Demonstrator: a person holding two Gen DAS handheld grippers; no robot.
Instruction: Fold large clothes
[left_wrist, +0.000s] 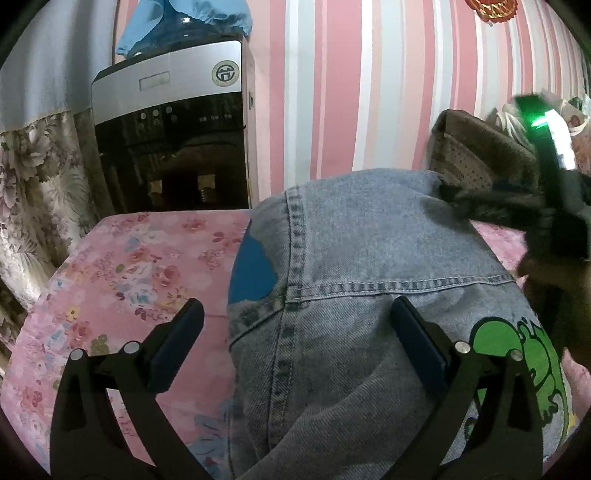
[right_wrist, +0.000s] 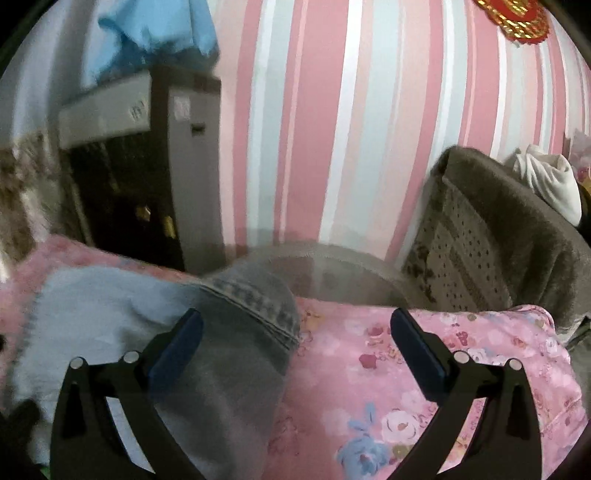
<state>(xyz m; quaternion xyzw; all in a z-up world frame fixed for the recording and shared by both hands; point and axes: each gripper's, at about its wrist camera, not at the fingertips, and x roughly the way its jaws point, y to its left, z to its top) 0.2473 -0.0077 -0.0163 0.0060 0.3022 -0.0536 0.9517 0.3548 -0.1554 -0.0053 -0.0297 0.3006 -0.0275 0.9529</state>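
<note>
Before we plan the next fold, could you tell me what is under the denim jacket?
The denim jacket lies on a pink floral sheet, which shows around it. Whatever is beneath the jacket's middle is covered.

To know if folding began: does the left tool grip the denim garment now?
No, the left tool is open above the denim garment, pinching nothing.

One denim garment (left_wrist: 369, 280) under the spread fingers; one floral sheet (left_wrist: 122, 280) beneath them; one water dispenser (left_wrist: 173, 125) ahead; one brown cushion (right_wrist: 491, 229) ahead-right; two grippers.
</note>
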